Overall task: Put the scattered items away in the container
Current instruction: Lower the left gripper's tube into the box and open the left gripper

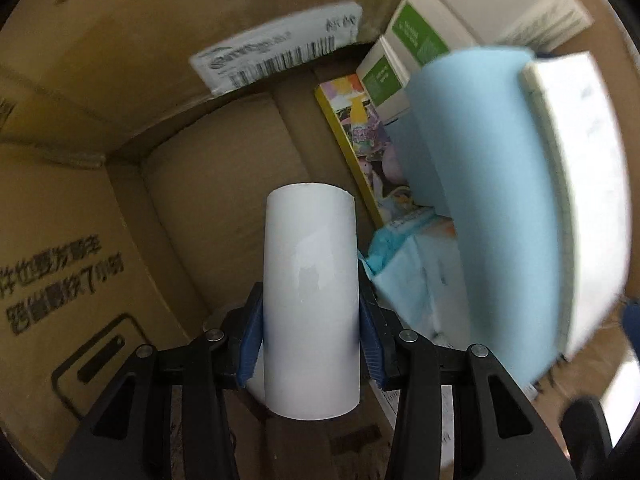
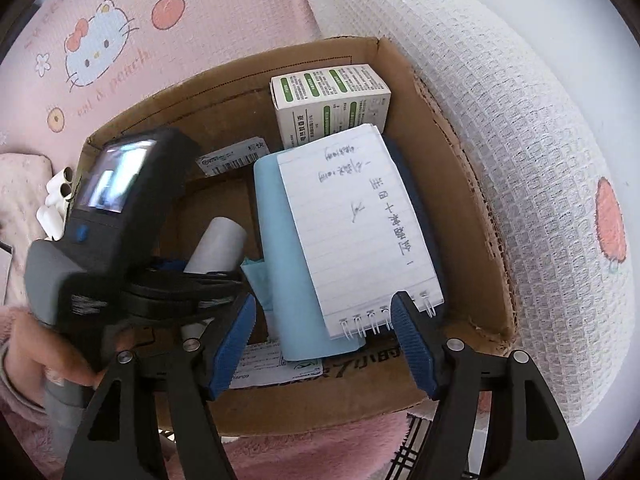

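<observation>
A: Reaching down into the cardboard box (image 1: 224, 168), the left gripper (image 1: 311, 344) has its blue pads clenched on a white roll (image 1: 310, 300), smooth, glossy, cylindrical, held upright over the box floor.

B: Right side?

A: Right gripper (image 2: 324, 344) hangs above the box's near rim, jaws released and wide apart, nothing between them. At 12 o'clock from it lies a spiral notebook (image 2: 356, 224), lined paper with handwriting, wire coil toward the pads, resting on a matte light-blue cover (image 2: 280, 240).

B: Other contents?

A: Green-and-white carton (image 2: 332, 100) at the 12 o'clock wall, rigid, rectangular. A barcode label (image 1: 280, 52) sits on the corrugated wall.

B: Outside the box?

A: More white rolls (image 2: 56, 200) at 9 o'clock on pink fleecy fabric (image 2: 120, 40); a white waffle-weave cloth (image 2: 500, 140) at 2 o'clock.
</observation>
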`<state>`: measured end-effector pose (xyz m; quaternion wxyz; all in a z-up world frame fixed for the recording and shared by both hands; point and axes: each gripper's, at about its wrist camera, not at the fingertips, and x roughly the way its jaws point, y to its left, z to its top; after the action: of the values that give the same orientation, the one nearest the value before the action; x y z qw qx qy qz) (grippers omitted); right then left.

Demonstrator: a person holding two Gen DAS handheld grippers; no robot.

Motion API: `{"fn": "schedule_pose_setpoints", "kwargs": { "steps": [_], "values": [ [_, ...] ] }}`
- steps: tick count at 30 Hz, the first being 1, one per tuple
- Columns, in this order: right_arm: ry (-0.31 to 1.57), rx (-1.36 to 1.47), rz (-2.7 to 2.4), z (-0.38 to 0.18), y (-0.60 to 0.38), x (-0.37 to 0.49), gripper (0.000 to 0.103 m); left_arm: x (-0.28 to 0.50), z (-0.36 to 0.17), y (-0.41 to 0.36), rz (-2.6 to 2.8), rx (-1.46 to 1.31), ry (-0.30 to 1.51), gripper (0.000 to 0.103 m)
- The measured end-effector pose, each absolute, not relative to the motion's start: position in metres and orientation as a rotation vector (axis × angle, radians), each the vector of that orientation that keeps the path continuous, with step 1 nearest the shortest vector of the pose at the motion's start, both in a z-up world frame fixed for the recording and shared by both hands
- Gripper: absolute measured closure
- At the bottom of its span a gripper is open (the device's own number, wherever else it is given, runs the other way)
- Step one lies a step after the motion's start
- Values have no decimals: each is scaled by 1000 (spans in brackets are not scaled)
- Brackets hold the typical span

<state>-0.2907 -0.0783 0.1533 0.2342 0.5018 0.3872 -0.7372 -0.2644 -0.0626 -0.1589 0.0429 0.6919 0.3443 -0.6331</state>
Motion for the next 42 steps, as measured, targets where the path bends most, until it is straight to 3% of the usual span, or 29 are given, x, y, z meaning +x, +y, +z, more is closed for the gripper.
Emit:
{"fn": "schedule_pose_setpoints", "kwargs": {
  "steps": [11, 16, 23, 24, 28, 30, 33, 39, 42],
  "values": [
    [1197, 1393, -2067, 136, -73, -298, 35, -255, -194, -67, -1700, 2248, 1175, 51],
    [1197, 1408, -2072, 131, -74, -298, 35, -252, -178, -80, -1735, 2214, 1191, 50],
    [1218, 1424, -2076, 123, -84, -292, 35, -252, -123, -114, -2038, 1998, 1045, 50],
    [1225, 1425, -2077, 122, -85, -291, 35, -251, -116, -120, -2090, 1976, 1034, 51],
    [1222, 1438, -2063, 116, -92, -284, 35, -247, -110, -132, -2166, 1984, 1029, 84],
    [1225, 1433, -2059, 115, -96, -280, 35, -243, -115, -136, -2175, 2013, 1066, 91],
    [1220, 1439, -2036, 110, -107, -271, 35, -237, -125, -136, -2208, 2080, 1034, 93],
    [1200, 1443, -2019, 103, -124, -267, 35, -228, -120, -121, -2349, 2108, 769, 93],
    [1150, 1430, -2011, 102, -134, -263, 35, -224, -120, -129, -2383, 2076, 833, 93]
  ]
}}
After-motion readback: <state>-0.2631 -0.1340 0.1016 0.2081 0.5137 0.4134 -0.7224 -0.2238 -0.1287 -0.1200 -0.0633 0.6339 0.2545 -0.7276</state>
